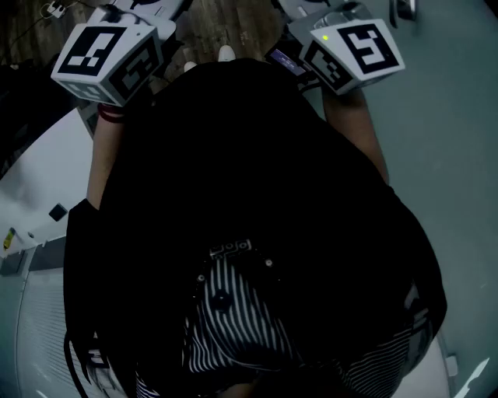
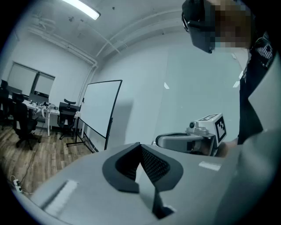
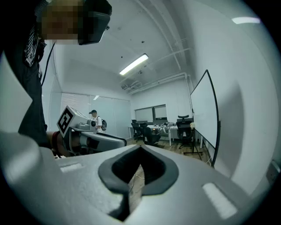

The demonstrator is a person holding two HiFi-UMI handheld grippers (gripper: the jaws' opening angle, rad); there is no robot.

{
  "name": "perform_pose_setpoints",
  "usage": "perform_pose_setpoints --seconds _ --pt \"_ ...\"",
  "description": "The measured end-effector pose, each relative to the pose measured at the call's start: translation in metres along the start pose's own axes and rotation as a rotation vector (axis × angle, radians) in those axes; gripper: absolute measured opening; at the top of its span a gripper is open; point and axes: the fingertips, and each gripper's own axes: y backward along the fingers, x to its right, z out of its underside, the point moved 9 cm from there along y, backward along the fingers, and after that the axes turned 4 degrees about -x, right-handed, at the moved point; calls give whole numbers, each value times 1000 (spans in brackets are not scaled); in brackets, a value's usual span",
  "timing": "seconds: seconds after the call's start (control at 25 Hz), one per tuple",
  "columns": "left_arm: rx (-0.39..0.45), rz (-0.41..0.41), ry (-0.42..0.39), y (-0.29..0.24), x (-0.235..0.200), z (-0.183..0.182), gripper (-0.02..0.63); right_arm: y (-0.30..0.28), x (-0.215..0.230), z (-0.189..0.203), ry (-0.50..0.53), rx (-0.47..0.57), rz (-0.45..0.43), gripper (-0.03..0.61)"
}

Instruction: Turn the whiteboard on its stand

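Whiteboard [image 2: 102,107] in left gripper view: black frame, upright on its stand [image 2: 85,141], on the wood floor [image 2: 30,154] by the pale wall, left of centre and well apart from both tools. Office chairs [image 2: 66,116] and desks sit further left, with a ceiling light [image 2: 81,9] above. Left gripper [image 2: 140,146] has its jaws together at the tips and nothing between them. Right gripper [image 2: 160,139] shows at the right with its marker cube [image 2: 215,125], held in a hand. The person's dark top is at the far right.

Right gripper view: the whiteboard is at the right edge, seen at a steep angle, close to the wall. The right gripper's jaws meet at the tips with only a thin slit lower down, and they grip nothing. The left gripper shows at the left with its cube. More chairs and desks are at the back, with a second person [image 3: 95,121] carrying a backpack and a strip light on the ceiling.

Head view: the dark top fills most of the frame, with a striped garment [image 1: 233,326] low down. The left gripper's cube is top left and the right gripper's cube top right, both close to the body, with forearms below them. A strip of wood floor lies between them at the top.
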Motion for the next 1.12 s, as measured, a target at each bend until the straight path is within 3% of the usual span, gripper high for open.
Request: perform_pose_setpoints --seconds 0.44,1.12 --pt "-16 -9 -28 -2 7 -17 -11 8 3 -17 5 -4 7 2" --pt "47 -17 -14 6 26 -59 -11 19 5 -51 -9 5 -21 2"
